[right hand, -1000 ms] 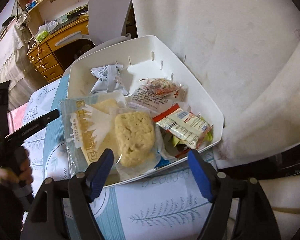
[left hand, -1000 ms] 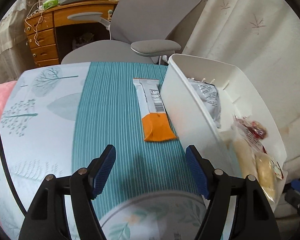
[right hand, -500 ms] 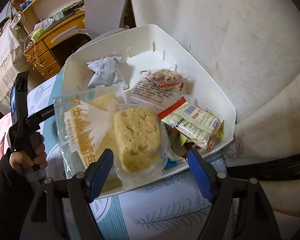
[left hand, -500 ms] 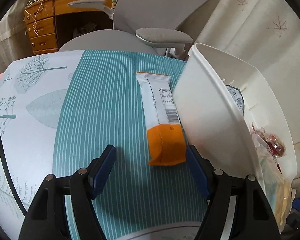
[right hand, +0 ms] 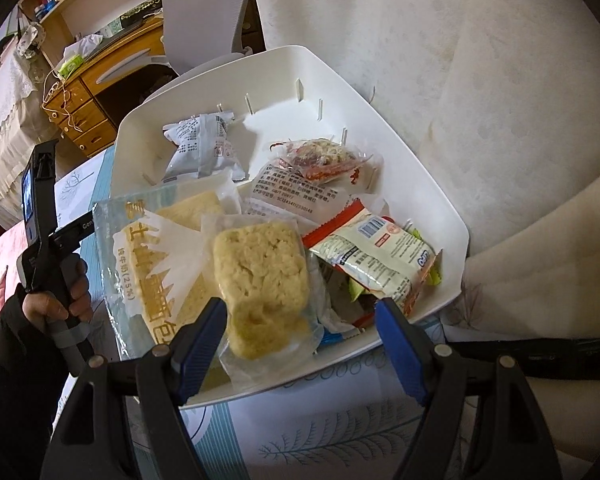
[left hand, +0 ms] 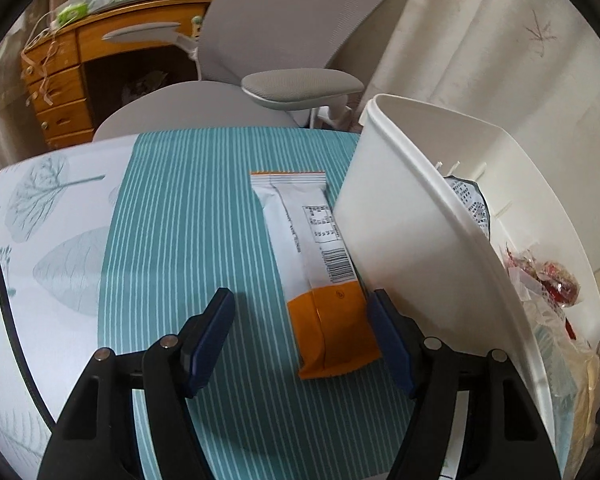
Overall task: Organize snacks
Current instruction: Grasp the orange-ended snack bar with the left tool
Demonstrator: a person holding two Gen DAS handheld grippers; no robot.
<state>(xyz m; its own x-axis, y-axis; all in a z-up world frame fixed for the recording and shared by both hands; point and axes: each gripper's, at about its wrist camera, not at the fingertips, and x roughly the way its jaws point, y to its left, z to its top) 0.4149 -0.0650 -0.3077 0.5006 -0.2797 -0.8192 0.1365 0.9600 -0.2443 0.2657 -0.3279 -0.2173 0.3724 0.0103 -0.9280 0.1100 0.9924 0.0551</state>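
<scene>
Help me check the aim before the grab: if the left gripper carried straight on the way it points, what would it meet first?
Most likely the orange end of the snack bar, lying on the striped cloth between the open fingers of the left gripper. The white bin sits close beside its right finger.

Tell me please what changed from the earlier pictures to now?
The left gripper came down and forward over the bar; its jaws have just been closing a little, now straddling the orange end, not gripping. The right gripper, bin and snacks stayed put.
</scene>
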